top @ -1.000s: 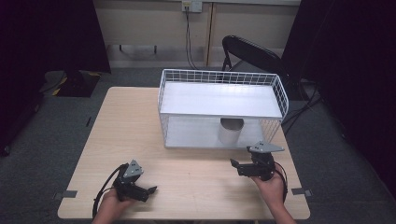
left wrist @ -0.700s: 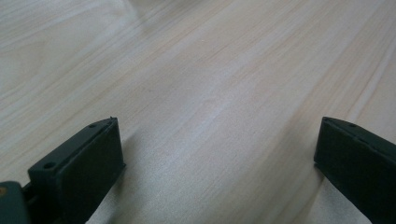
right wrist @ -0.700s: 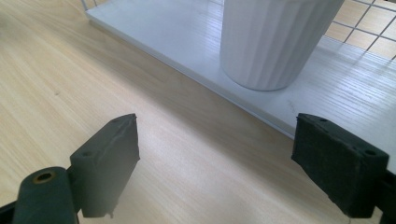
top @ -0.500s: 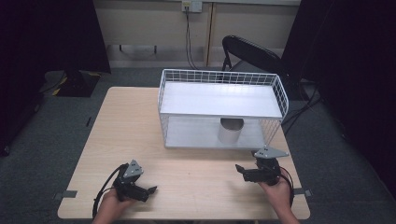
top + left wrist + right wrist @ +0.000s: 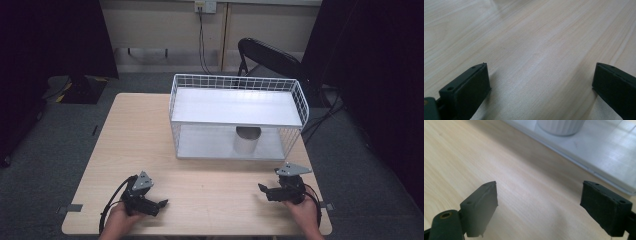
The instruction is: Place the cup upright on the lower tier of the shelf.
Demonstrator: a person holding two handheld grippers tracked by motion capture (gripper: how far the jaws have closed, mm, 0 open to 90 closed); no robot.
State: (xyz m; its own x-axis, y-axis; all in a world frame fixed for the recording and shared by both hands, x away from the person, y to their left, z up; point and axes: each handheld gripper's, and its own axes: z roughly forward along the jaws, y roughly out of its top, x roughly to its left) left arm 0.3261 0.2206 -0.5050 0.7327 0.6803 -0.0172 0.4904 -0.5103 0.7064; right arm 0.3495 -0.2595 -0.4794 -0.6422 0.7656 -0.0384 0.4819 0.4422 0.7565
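A white wire rack (image 5: 238,107) with two shelves stands at the back right of the wooden table (image 5: 145,130). A white ribbed cup (image 5: 246,139) sits on its lower shelf, and its base (image 5: 561,125) shows at the top of the right gripper view. My left gripper (image 5: 161,204) rests low near the front left edge, open, with bare wood between its jaws (image 5: 539,82). My right gripper (image 5: 263,190) is near the front right edge, open and holding nothing, its jaws pointing left over the table (image 5: 536,202) in front of the rack's lower shelf (image 5: 599,157).
A black folding chair (image 5: 270,57) stands behind the rack. Dark curtains hang at both sides of the room. Grey carpet surrounds the table. Cables trail from both grippers near the table's front edge.
My right gripper has drawn back toward the front edge and a little to the right. The left gripper has stayed in place.
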